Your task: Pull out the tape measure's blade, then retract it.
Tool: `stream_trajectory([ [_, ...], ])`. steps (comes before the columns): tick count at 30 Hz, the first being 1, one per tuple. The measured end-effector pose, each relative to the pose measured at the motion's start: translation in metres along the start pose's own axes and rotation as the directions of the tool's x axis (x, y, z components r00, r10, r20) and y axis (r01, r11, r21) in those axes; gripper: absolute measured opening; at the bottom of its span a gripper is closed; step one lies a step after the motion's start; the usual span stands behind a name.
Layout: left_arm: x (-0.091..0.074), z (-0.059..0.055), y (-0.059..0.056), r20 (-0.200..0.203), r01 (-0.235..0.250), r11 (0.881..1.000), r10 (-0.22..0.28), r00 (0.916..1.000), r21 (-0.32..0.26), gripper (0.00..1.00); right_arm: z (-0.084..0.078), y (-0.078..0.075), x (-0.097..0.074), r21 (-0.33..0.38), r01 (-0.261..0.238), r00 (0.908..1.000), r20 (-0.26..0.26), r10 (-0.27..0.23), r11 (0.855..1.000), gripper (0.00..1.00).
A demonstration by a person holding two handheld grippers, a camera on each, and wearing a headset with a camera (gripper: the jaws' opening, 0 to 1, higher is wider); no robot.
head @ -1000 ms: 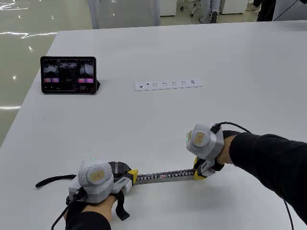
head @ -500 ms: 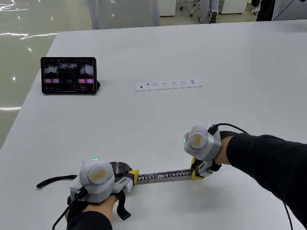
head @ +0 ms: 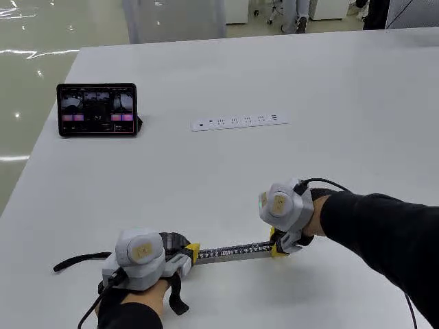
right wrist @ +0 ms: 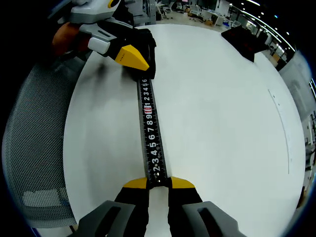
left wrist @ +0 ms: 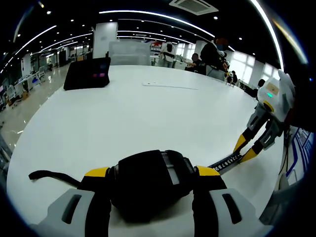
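Near the counter's (head: 206, 171) front edge the tape measure's case (left wrist: 148, 190) is clamped between the left gripper's (left wrist: 150, 173) fingers, while the blade (right wrist: 149, 128) — partly drawn out — is pinched at its tip by the right gripper (right wrist: 158, 183). Should that pinch slip, the blade would likely be snapped back uncontrolled, and the case jolted.
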State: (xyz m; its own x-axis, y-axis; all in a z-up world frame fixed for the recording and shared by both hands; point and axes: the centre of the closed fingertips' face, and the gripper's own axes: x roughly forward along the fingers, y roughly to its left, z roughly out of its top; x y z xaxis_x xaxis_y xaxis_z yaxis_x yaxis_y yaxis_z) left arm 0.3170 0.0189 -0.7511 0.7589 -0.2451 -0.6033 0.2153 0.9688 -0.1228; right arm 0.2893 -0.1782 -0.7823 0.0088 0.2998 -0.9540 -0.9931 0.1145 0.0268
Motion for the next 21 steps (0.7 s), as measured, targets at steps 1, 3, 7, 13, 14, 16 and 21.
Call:
stream_trajectory([
  [1,0.0000,-0.0001,0.0000,0.000,0.000,1.000,0.000,1.0000,0.000,0.63,0.0003,0.0001,0.0001,-0.004,-0.001,1.0000,-0.001,0.001,1.000,0.10],
  [3,0.0001,-0.0001,-0.0002,0.004,0.000,1.000,0.000,1.0000,0.002,0.63,0.0012,0.0001,0.0004,-0.007,0.000,1.0000,-0.005,0.000,1.000,0.10],
  [7,0.0005,0.0002,-0.0001,0.008,0.002,1.000,-0.002,1.0000,0.002,0.63,0.0028,0.0001,0.0007,-0.015,0.004,0.9999,-0.011,-0.004,1.000,0.10],
  [13,0.0001,0.0006,0.0003,0.021,-0.003,1.000,0.003,0.9998,0.004,0.63,0.0054,0.0002,0.0019,-0.019,0.008,0.9997,-0.021,-0.008,1.000,0.10],
  [14,-0.0003,0.0006,0.0002,0.017,0.000,1.000,0.000,0.9999,0.002,0.63,0.0060,0.0000,0.0022,-0.017,0.008,0.9997,-0.022,-0.008,1.000,0.10],
  [16,0.0000,0.0004,0.0002,0.008,0.007,1.000,-0.007,0.9999,0.000,0.63,0.0067,-0.0001,0.0025,-0.012,0.008,0.9997,-0.022,-0.009,1.000,0.10],
  [21,0.0002,0.0002,-0.0002,0.007,0.007,1.000,-0.007,1.0000,-0.002,0.63,0.0085,0.0007,0.0032,-0.004,0.013,0.9998,-0.018,-0.013,1.000,0.10],
])
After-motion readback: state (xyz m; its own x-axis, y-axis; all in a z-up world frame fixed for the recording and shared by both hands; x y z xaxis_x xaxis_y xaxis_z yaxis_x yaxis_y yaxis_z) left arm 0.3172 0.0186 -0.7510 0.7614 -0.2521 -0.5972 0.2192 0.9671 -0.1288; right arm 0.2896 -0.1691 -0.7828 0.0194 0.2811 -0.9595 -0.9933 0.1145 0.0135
